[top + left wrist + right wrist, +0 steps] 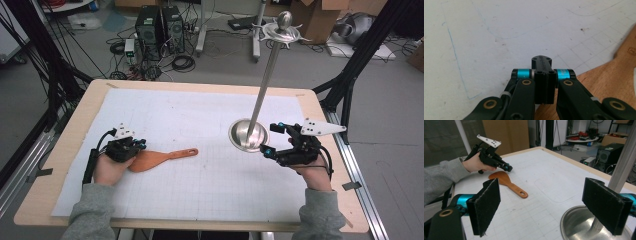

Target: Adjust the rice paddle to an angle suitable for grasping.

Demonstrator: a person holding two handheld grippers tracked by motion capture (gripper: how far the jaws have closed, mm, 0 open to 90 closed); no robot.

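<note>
Left gripper (138, 145) closed and empty above wooden spatula (159, 158); right gripper (272, 138) wide open beside stand base (239, 136)

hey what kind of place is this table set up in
Likely a lab or workshop: computer towers and loose cables lie on the floor beyond the table, with cardboard boxes nearby.

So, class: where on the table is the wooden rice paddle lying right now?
In the high view the wooden rice paddle lies on the white mat, left of centre, its blade just below the shut left gripper and its handle pointing right toward the metal stand.
</note>
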